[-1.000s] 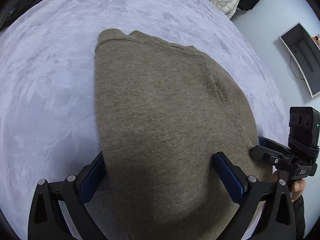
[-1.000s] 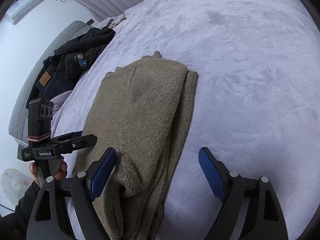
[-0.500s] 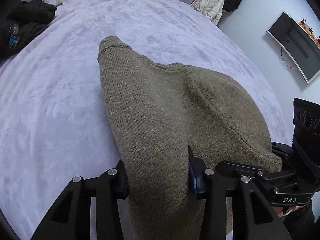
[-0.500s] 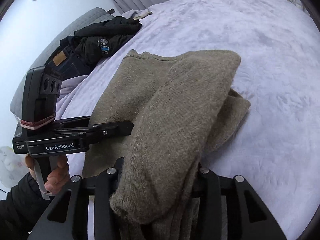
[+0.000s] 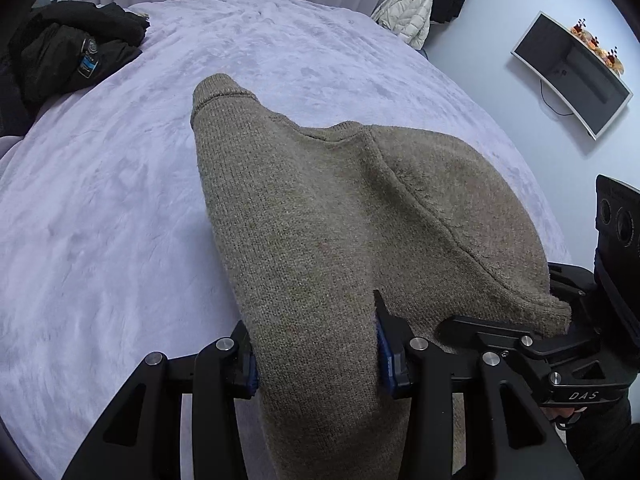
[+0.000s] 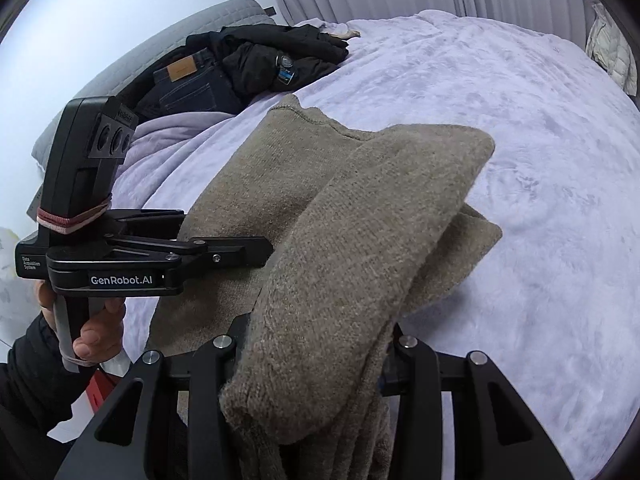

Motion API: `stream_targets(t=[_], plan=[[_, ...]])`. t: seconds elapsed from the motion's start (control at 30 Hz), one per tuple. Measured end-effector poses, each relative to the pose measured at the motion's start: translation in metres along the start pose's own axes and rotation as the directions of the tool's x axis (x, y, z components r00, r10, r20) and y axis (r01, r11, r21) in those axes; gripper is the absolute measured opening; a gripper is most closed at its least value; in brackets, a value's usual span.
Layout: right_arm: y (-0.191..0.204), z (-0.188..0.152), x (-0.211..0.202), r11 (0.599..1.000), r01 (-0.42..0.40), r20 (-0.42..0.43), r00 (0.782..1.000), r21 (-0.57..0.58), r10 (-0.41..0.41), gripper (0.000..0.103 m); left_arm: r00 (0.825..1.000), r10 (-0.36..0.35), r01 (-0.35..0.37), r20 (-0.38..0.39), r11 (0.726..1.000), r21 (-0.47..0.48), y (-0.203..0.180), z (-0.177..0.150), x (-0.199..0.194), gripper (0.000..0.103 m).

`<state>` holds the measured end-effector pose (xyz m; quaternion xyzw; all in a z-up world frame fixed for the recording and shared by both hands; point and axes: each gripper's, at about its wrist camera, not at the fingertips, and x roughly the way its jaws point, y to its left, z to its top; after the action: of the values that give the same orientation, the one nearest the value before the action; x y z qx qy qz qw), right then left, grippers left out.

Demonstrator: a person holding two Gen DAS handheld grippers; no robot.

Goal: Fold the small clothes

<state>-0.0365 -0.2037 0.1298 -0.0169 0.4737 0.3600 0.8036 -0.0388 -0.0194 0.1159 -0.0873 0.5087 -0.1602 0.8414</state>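
An olive-brown knitted sweater [image 5: 340,216] lies partly folded on the lavender bed cover [image 5: 100,208]. My left gripper [image 5: 316,364] is shut on its near hem, the knit bunched between the blue pads. My right gripper [image 6: 316,360] is shut on the other near corner of the sweater [image 6: 360,240], which is lifted and drapes over the jaws. The far collar end [image 5: 216,88] rests on the bed. The left gripper also shows in the right wrist view [image 6: 240,254], and the right gripper in the left wrist view [image 5: 520,336].
A pile of dark clothes with jeans [image 6: 248,68] lies at the head of the bed. A white jacket [image 5: 408,12] hangs by the curtains. A monitor [image 5: 572,76] is mounted on the right wall.
Both grippers closed on the sweater's near edge and lifted it. The near half of the sweater rose off the bed and moved toward the collar.
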Motion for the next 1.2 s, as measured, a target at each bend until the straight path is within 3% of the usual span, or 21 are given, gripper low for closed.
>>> stream_targets(t=[0.13, 0.27, 0.33, 0.4, 0.47, 0.53, 0.6, 0.67, 0.73, 0.83, 0.9, 0.97, 1.07, 1.13, 1.2], plan=[[0.026, -0.026, 0.003, 1.000, 0.008, -0.001, 1.000, -0.009, -0.008, 0.044, 1.000, 0.017, -0.017, 0.011, 1.000, 0.014, 0.005, -0.033, -0.006, 0.045], [0.035, -0.052, 0.020, 1.000, 0.016, -0.023, 1.000, -0.012, -0.016, 0.044, 1.000, 0.009, -0.009, -0.029, 1.000, -0.011, 0.021, -0.059, 0.014, 0.045], [0.033, -0.064, 0.037, 0.999, 0.031, -0.053, 0.998, -0.007, -0.031, 0.044, 0.999, 0.030, -0.032, -0.038, 0.999, -0.034, 0.029, -0.069, 0.028, 0.053], [0.026, -0.071, 0.050, 0.998, 0.058, -0.057, 0.997, 0.004, -0.058, 0.050, 0.999, 0.030, -0.031, -0.012, 0.997, -0.065, 0.039, -0.075, 0.030, 0.068], [0.012, -0.076, 0.051, 0.997, 0.028, -0.047, 0.999, 0.070, -0.025, 0.064, 0.999, 0.040, -0.040, 0.001, 0.995, -0.088, 0.047, -0.078, 0.021, 0.081], [0.002, -0.079, 0.041, 0.992, 0.028, -0.046, 0.999, 0.120, -0.023, 0.071, 0.996, 0.077, -0.072, 0.050, 0.993, -0.092, 0.052, -0.085, 0.001, 0.083], [-0.001, -0.084, 0.022, 0.991, 0.072, -0.018, 0.997, 0.115, -0.070, 0.072, 0.985, 0.130, -0.120, 0.113, 0.989, -0.090, 0.055, -0.090, -0.020, 0.083], [0.006, -0.088, -0.001, 0.987, 0.145, 0.026, 0.989, 0.073, -0.147, 0.072, 0.972, 0.156, -0.147, 0.175, 0.987, -0.061, 0.050, -0.093, -0.040, 0.083], [0.026, -0.089, -0.020, 0.978, 0.207, 0.087, 0.975, -0.032, -0.204, 0.072, 0.972, 0.107, -0.110, 0.210, 0.994, 0.004, 0.037, -0.090, -0.052, 0.083], [0.063, -0.085, -0.026, 0.956, 0.185, 0.142, 0.978, -0.228, -0.155, 0.072, 0.971, -0.013, -0.028, 0.240, 0.985, 0.168, 0.004, -0.087, -0.051, 0.083], [0.087, -0.087, -0.018, 0.928, 0.160, 0.139, 0.983, -0.337, -0.120, 0.072, 0.976, -0.030, -0.023, 0.215, 0.970, 0.241, -0.012, -0.085, -0.036, 0.083], [0.098, -0.094, -0.001, 0.893, 0.167, 0.104, 0.985, -0.419, -0.135, 0.072, 0.989, -0.019, -0.024, 0.150, 0.960, 0.279, -0.018, -0.082, -0.009, 0.083], [0.085, -0.103, 0.032, 0.870, 0.227, 0.032, 0.971, -0.438, -0.238, 0.073, 0.997, 0.050, -0.064, 0.058, 0.961, 0.269, -0.003, -0.093, 0.031, 0.083], [0.068, -0.109, 0.038, 0.908, 0.169, 0.010, 0.984, -0.382, -0.179, 0.073, 0.995, 0.027, -0.053, 0.101, 0.962, 0.267, 0.001, -0.100, 0.029, 0.083], [0.060, -0.112, 0.033, 0.921, 0.146, 0.034, 0.989, -0.362, -0.144, 0.073, 0.995, 0.037, -0.062, 0.096, 0.960, 0.272, -0.002, -0.099, 0.025, 0.083]])
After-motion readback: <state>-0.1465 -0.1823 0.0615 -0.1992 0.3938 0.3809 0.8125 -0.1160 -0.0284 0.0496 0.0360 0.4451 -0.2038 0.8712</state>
